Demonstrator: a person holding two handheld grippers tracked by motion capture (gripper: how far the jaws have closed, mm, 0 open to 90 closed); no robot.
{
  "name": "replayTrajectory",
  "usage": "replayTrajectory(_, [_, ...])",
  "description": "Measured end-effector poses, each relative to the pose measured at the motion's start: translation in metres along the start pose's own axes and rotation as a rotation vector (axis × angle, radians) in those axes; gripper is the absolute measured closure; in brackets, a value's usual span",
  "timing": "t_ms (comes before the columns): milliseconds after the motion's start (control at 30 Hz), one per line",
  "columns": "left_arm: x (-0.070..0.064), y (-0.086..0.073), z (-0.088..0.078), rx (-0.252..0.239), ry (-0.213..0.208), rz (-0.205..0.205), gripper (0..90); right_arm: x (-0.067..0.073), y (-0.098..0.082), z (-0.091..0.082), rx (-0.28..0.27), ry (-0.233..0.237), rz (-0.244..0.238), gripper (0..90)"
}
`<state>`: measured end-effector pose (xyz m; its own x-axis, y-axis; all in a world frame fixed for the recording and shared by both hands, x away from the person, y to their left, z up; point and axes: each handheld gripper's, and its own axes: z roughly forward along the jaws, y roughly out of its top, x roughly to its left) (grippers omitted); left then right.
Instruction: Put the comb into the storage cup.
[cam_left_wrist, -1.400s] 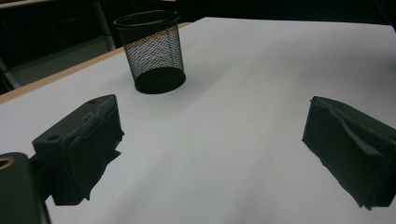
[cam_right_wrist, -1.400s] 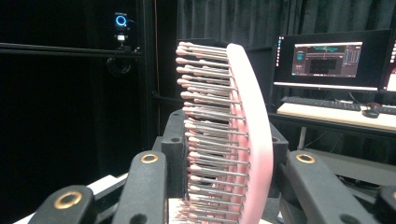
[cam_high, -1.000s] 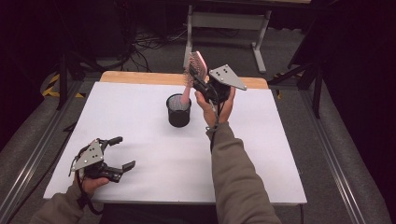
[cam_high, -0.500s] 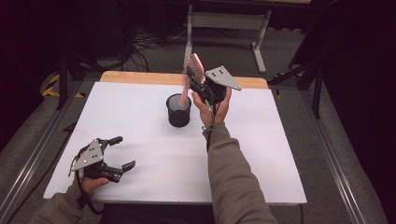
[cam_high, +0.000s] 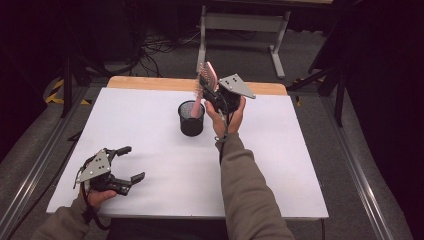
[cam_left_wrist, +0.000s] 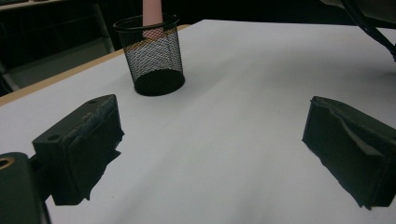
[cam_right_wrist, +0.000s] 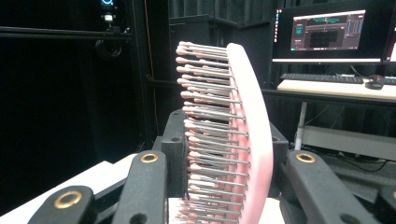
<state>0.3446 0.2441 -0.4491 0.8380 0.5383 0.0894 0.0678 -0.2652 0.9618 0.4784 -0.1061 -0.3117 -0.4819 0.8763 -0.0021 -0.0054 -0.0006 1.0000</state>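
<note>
- High view: our right tool (cam_high: 212, 92) pinches pink hairbrush (cam_high: 207, 80), handle tip in the mesh cup (cam_high: 192, 118) on the tabletop (cam_high: 280, 165); not let go yet.
- Left gripper view: left tool (cam_left_wrist: 212, 154) spread, nothing btwn jaws; cup ahead.
- Right gripper view: jaws clamp brush head w/ bristles; lowering + release left, we judge.

The black wire-mesh cup (cam_high: 192, 118) stands on the white table (cam_high: 280, 165), the pink bristled hairbrush (cam_high: 207, 80) angling into it from the right gripper (cam_high: 212, 92), the left gripper (cam_high: 131, 163) well before it, leftward.
</note>
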Motion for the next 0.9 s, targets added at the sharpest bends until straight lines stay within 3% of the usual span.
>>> replayTrajectory(200, [0.001,0.0,-0.002,-0.007,0.015,-0.001,5.7,-0.002,-0.009,0.002,0.019,-0.002,0.01,64.1])
replayTrajectory(900, [0.0,0.0,-0.001,-0.002,0.007,-0.002,5.7,0.004,-0.039,0.006,0.074,0.036,0.029,64.0])
